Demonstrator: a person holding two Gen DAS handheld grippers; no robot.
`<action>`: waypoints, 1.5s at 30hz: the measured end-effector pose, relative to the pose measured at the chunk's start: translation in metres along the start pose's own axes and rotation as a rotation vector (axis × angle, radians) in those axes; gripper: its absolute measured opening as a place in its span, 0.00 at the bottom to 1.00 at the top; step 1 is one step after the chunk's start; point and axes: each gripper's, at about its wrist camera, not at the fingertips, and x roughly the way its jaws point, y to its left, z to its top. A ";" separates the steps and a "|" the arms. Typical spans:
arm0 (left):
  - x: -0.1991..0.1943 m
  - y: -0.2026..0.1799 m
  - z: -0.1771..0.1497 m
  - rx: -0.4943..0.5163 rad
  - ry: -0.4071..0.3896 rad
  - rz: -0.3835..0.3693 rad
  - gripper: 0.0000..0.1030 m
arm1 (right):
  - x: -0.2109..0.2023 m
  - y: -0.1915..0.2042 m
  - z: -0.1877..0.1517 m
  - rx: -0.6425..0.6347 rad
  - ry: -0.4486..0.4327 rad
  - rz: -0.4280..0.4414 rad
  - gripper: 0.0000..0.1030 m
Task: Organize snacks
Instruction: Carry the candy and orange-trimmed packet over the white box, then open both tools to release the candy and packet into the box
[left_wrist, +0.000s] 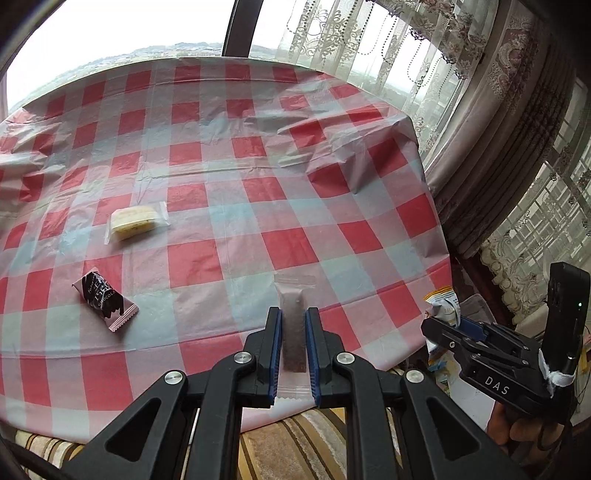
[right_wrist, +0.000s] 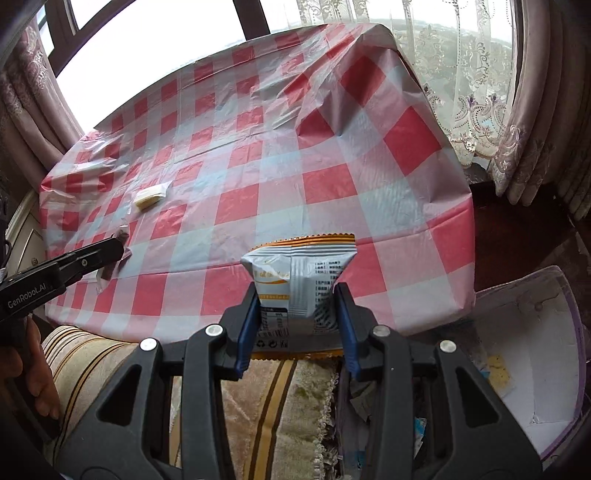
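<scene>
My left gripper (left_wrist: 294, 317) is shut on a thin brown snack bar in a clear wrapper (left_wrist: 294, 332), held above the table's near edge. My right gripper (right_wrist: 297, 295) is shut on a white and orange snack packet (right_wrist: 299, 284), also just off the near edge. On the red checked tablecloth (left_wrist: 258, 166) lie a pale yellow wafer in a clear wrapper (left_wrist: 135, 219) and a pink and black chocolate packet (left_wrist: 105, 297), both left of my left gripper. In the left wrist view the right gripper (left_wrist: 439, 317) shows at the right edge with its packet (left_wrist: 443, 304).
A striped cushioned seat (right_wrist: 280, 398) lies below both grippers. To the right on the floor sits a clear plastic bin (right_wrist: 532, 350) with papers inside. Lace curtains (right_wrist: 480, 92) and a window stand behind the table. A raised fold wrinkles the cloth at the far right.
</scene>
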 end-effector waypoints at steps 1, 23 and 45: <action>0.002 -0.009 -0.001 0.016 0.007 -0.012 0.13 | -0.003 -0.008 -0.004 0.014 0.000 -0.007 0.42; 0.031 -0.165 -0.045 0.299 0.205 -0.253 0.13 | -0.043 -0.112 -0.056 0.210 0.010 -0.095 0.42; 0.034 -0.155 -0.043 0.229 0.238 -0.266 0.18 | -0.050 -0.102 -0.047 0.177 -0.004 -0.106 0.50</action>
